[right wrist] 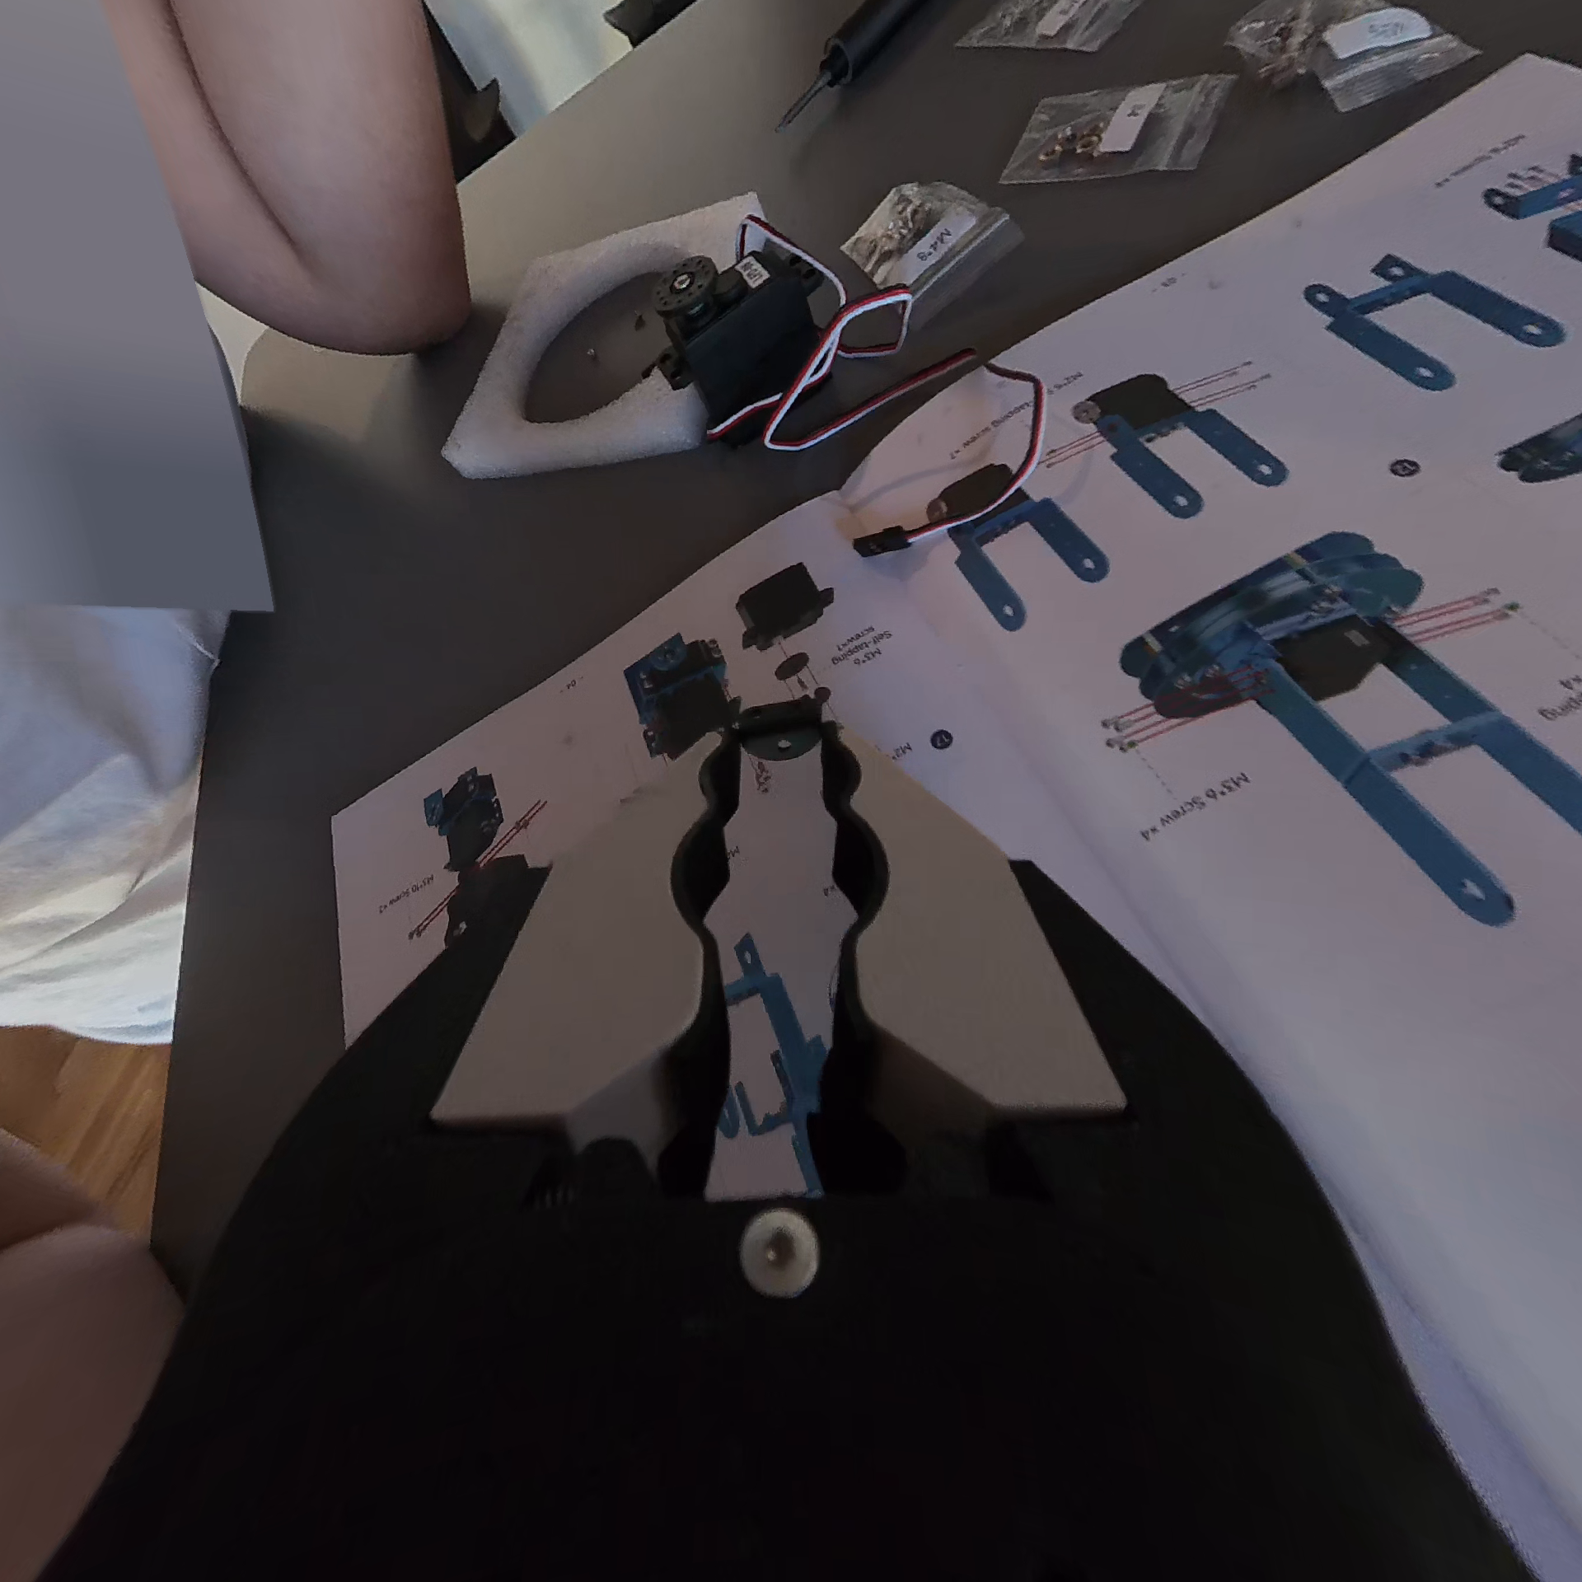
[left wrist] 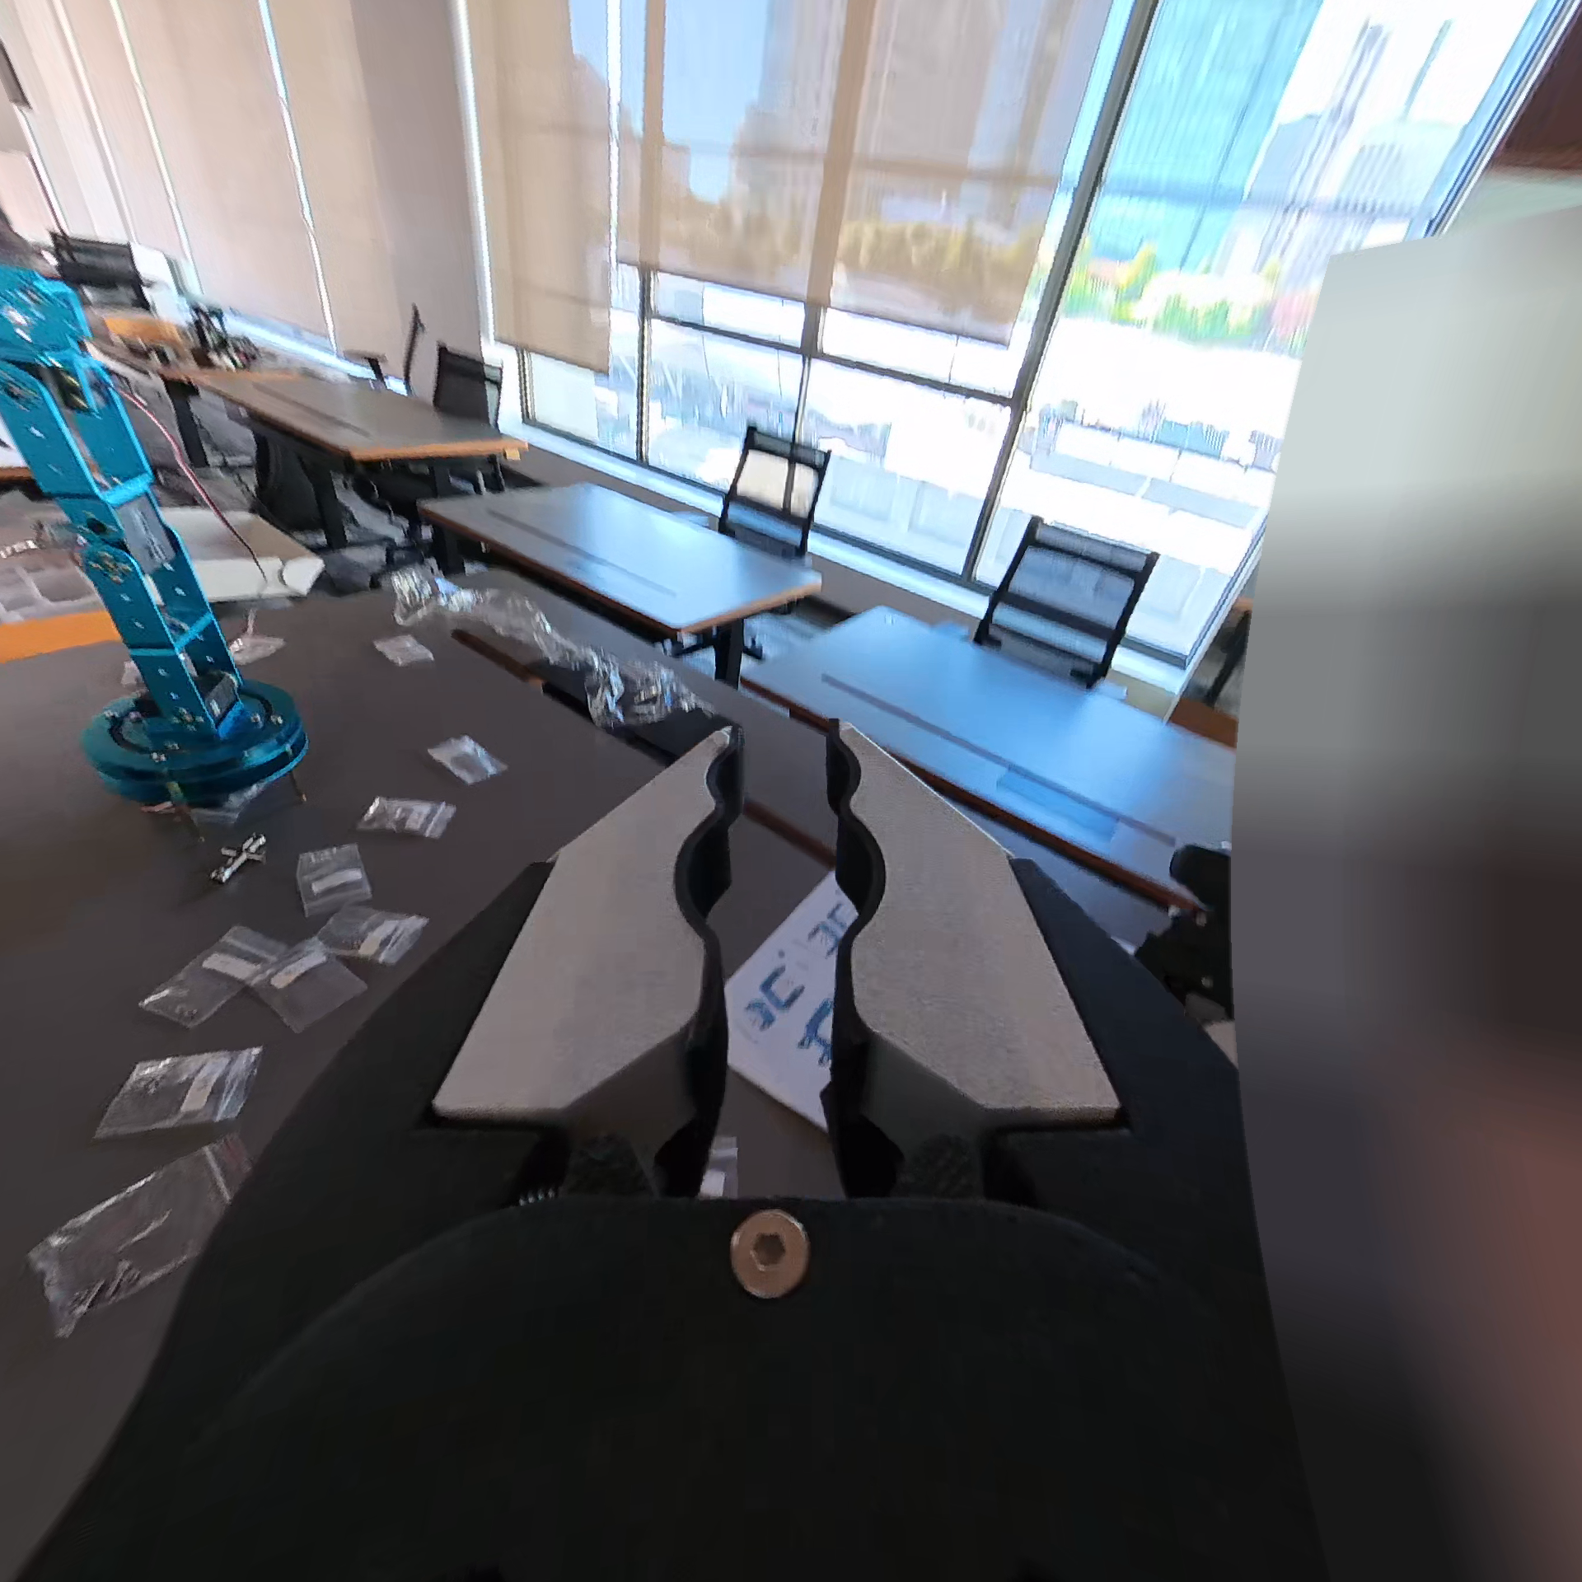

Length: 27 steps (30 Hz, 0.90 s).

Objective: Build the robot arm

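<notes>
My right gripper (right wrist: pixel 781 734) hovers over an open instruction manual (right wrist: pixel 1198 770) and is shut on a small black round disc (right wrist: pixel 775 740) pinched at its fingertips. A black servo (right wrist: pixel 736 334) with a red, white and black cable lies on a white foam piece (right wrist: pixel 582 411) farther off. My left gripper (left wrist: pixel 783 736) is slightly open and empty, raised above the dark table (left wrist: pixel 103 899) and pointing toward the windows. A white printed sheet (left wrist: pixel 796 1010) lies under it. A blue robot arm (left wrist: pixel 145 616) on a round base stands on the table to its left.
Several small clear bags of parts (left wrist: pixel 334 877) and a small metal piece (left wrist: pixel 240 856) lie scattered near the blue arm, with crumpled plastic wrap (left wrist: pixel 616 668) by the table edge. In the right wrist view, more bags (right wrist: pixel 1113 128), a screwdriver (right wrist: pixel 856 51) and a person's arm (right wrist: pixel 342 214) are on the table. One gripper's finger ends stand about 35 cm off the other's.
</notes>
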Each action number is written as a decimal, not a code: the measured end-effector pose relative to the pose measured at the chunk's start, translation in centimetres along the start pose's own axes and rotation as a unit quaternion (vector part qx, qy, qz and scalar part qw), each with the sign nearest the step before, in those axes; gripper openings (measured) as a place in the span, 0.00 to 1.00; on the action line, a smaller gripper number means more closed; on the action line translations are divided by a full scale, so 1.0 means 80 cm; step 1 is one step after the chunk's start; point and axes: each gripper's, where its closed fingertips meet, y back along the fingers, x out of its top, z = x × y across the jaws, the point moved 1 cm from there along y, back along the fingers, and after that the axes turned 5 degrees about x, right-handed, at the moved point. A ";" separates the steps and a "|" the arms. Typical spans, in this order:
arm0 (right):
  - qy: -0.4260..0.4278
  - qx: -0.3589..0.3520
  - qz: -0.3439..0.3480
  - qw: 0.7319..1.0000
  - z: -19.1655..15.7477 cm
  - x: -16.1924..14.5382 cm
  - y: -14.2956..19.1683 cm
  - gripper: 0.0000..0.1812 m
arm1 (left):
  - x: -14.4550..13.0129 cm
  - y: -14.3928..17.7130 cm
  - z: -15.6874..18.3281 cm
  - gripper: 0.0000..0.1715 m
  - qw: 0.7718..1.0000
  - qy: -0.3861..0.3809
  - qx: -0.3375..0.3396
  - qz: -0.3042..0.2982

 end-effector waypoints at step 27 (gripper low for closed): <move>0.003 -0.009 -0.014 1.000 0.000 -0.004 0.001 0.10 | 0.024 0.012 0.001 0.11 0.996 0.054 -0.030 0.065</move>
